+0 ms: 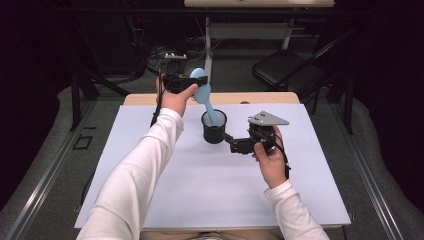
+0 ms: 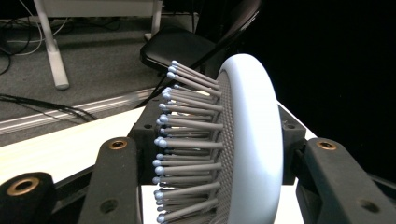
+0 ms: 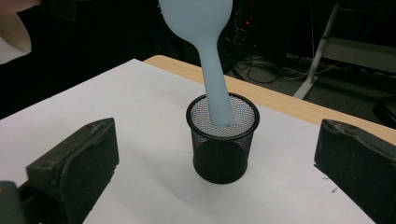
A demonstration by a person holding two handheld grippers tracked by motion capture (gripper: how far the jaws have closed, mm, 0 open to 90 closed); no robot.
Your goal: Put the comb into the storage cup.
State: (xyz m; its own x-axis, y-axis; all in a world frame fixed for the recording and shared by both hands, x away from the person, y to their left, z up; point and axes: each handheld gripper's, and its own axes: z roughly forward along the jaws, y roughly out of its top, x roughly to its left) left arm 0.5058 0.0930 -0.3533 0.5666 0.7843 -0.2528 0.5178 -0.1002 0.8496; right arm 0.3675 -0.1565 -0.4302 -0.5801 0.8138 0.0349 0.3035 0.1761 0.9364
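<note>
A pale blue hairbrush point(image 1: 202, 92) stands tilted, its handle tip inside a black mesh cup point(image 1: 214, 127) on the white table cover. My left gripper point(image 1: 192, 80), held up above the table's far edge, is shut on the brush's head. In the left gripper view the head point(image 2: 252, 140) sits between the jaws with its grey bristles point(image 2: 187, 140) pointing left. My right gripper point(image 1: 231, 143) rests low just right of the cup, open. In the right gripper view its jaws stand wide apart in front of the cup point(image 3: 222, 140), clear of it, with the handle point(image 3: 212, 70) rising out of it.
The white cover point(image 1: 165, 190) spans most of the wooden table point(image 1: 260, 98). Beyond the far edge stand a black folding chair point(image 1: 287, 70) and a desk's leg point(image 1: 207, 55), with cables point(image 1: 160, 52) on the floor. Both white sleeves reach in from the near side.
</note>
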